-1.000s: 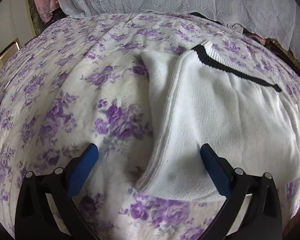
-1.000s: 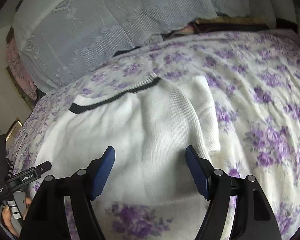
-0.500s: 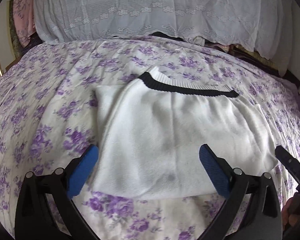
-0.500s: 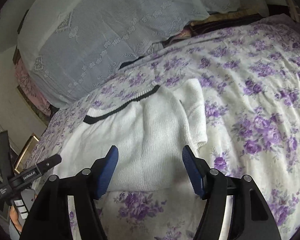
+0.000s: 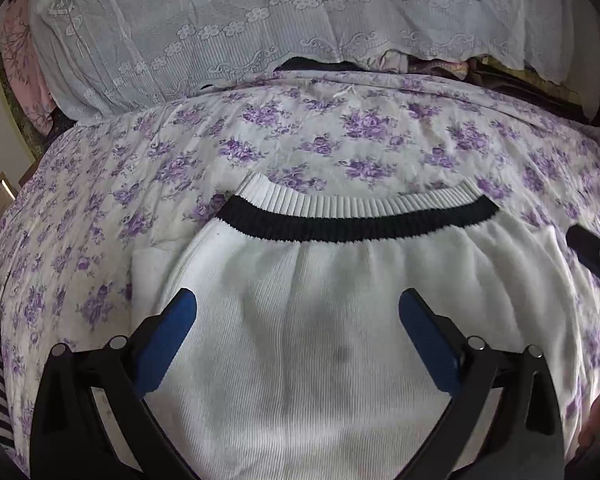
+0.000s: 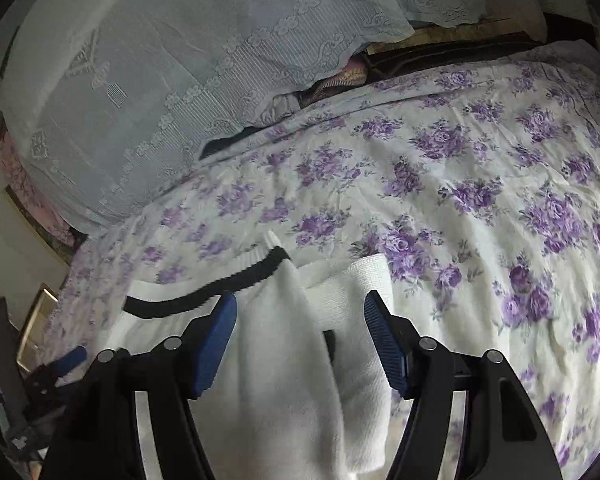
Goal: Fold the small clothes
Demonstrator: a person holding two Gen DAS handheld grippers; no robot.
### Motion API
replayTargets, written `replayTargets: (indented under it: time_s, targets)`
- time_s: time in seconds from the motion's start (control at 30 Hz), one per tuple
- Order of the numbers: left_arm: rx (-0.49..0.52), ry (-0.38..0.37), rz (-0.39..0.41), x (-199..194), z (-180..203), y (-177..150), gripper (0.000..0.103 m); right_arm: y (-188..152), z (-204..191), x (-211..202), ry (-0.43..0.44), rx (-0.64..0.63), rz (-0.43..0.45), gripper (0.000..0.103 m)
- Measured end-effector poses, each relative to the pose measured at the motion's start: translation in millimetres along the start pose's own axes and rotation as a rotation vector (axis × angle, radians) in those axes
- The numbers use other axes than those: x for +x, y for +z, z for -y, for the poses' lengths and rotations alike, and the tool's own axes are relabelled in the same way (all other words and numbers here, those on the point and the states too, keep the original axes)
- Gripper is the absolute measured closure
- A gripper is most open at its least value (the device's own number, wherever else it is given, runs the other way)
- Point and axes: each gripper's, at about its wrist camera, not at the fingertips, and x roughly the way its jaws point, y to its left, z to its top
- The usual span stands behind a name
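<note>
Crosswise, the white sweater [image 5: 320,320] lies hem-away beneath both grippers' spread, empty fingers [image 5: 168,332].

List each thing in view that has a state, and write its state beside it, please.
white sweater: lying flat on the bed, partly folded, black-striped hem away from the cameras.
sleeve: folded onto the sweater body.
left hand-held gripper: open over the sweater, holding nothing.
right hand-held gripper: open over the sweater's sleeve side, pads not pressing on it.
floral bedsheet: spread out, lightly wrinkled.
</note>
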Motion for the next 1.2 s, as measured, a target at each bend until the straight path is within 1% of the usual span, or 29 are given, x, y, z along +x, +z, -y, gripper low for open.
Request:
replayTargets:
  time_s: [0.07,0.1,0.13,0.17,0.2,0.27,0.3,0.37,0.4,0.43,0.47,0.53,0.57,0.6,0.63,0.67,0.73,0.77,0.8,0.9,0.97,1.07,1.13,1.2]
  targets:
    - [-0.047,0.011,-0.086,36.3,-5.7,8.0,0.004,-5.2,11.0,29.3,-0.068,-0.007,-0.051,0.035]
    - [-0.061,0.013,-0.143,56.0,-8.4,6.8,0.004,-10.4,19.0,42.2,-0.079,-0.002,-0.081,0.034]
    - [-0.078,-0.007,-0.157,67.1,-11.8,3.4,0.004,-13.9,26.7,42.7,-0.036,0.027,-0.074,0.033]
    - [-0.087,-0.016,-0.118,64.5,-14.1,1.1,0.004,-11.9,30.4,37.5,-0.018,0.05,-0.069,0.033]
    - [-0.077,-0.012,-0.106,62.2,-12.9,-0.1,0.004,-9.4,31.1,33.4,-0.014,0.054,-0.065,0.033]
    - [-0.073,-0.004,-0.098,55.0,-11.0,-2.6,0.005,-9.9,31.2,18.0,-0.002,0.06,-0.01,0.033]
    - [-0.081,-0.019,-0.089,47.7,-11.5,-5.1,0.005,-11.0,30.1,10.4,0.006,0.067,-0.001,0.033]
    - [-0.089,-0.083,-0.065,29.3,-12.0,-13.1,0.005,-12.9,22.7,-6.2,0.055,0.05,0.005,0.033]
    - [-0.084,-0.108,-0.049,20.1,-10.9,-19.1,0.005,-15.7,17.2,-15.4,0.057,0.032,0.018,0.033]
    - [-0.07,-0.117,-0.037,12.1,-7.9,-26.7,0.005,-20.0,10.0,-23.7,0.058,0.008,0.029,0.031]
    - [-0.051,-0.117,-0.036,7.9,-5.1,-34.8,0.005,-25.6,2.7,-28.5,0.056,-0.022,0.03,0.026]
    - [-0.012,-0.1,-0.055,11.2,2.2,-51.7,0.004,-44.9,-10.5,-27.7,0.0,-0.102,-0.005,0.021]
    - [-0.004,-0.087,-0.023,9.5,3.6,-58.2,0.004,-57.7,-14.9,-21.1,-0.032,-0.142,-0.034,0.014]
    - [-0.009,-0.087,-0.012,6.8,2.8,-60.6,0.004,-69.7,-16.9,-12.2,-0.065,-0.177,-0.069,0.008]
    - [-0.019,-0.097,-0.031,5.1,0.1,-59.3,0.004,-73.8,-17.1,-5.0,-0.097,-0.182,-0.117,0.008]
    - [-0.038,-0.113,-0.042,1.3,-4.1,-59.6,0.004,-71.8,-15.7,-9.0,-0.088,-0.166,-0.112,0.008]
    - [-0.079,-0.148,-0.024,-12.8,-16.4,-66.0,0.004,-70.5,-7.4,-35.1,-0.048,-0.106,-0.008,0.006]
    - [-0.09,-0.152,-0.006,-19.4,-22.7,-70.4,0.004,-71.8,-1.0,-46.8,-0.016,-0.076,0.031,0.003]
    - [-0.098,-0.14,0.01,-25.3,-29.2,-75.0,0.004,-72.7,7.2,-55.7,0.025,-0.042,0.048,0.003]
    - [-0.142,-0.085,0.044,-36.4,-52.9,-84.3,0.004,-75.4,33.0,-67.0,0.14,0.094,0.042,0.003]
    - [-0.183,-0.098,0.029,-36.8,-67.5,-85.4,0.004,-77.3,44.7,-69.0,0.203,0.164,0.033,0.003]
    - [-0.219,-0.122,-0.006,-32.9,-77.4,-81.8,0.004,-79.9,54.3,-66.6,0.241,0.229,0.024,0.005]
    - [-0.211,-0.123,-0.015,-32.0,-74.1,-77.0,0.004,-81.0,58.5,-62.8,0.259,0.256,0.016,0.01]
    - [-0.19,-0.126,-0.016,-32.0,-66.2,-71.6,0.004,-82.8,62.4,-60.8,0.293,0.29,0.014,0.016]
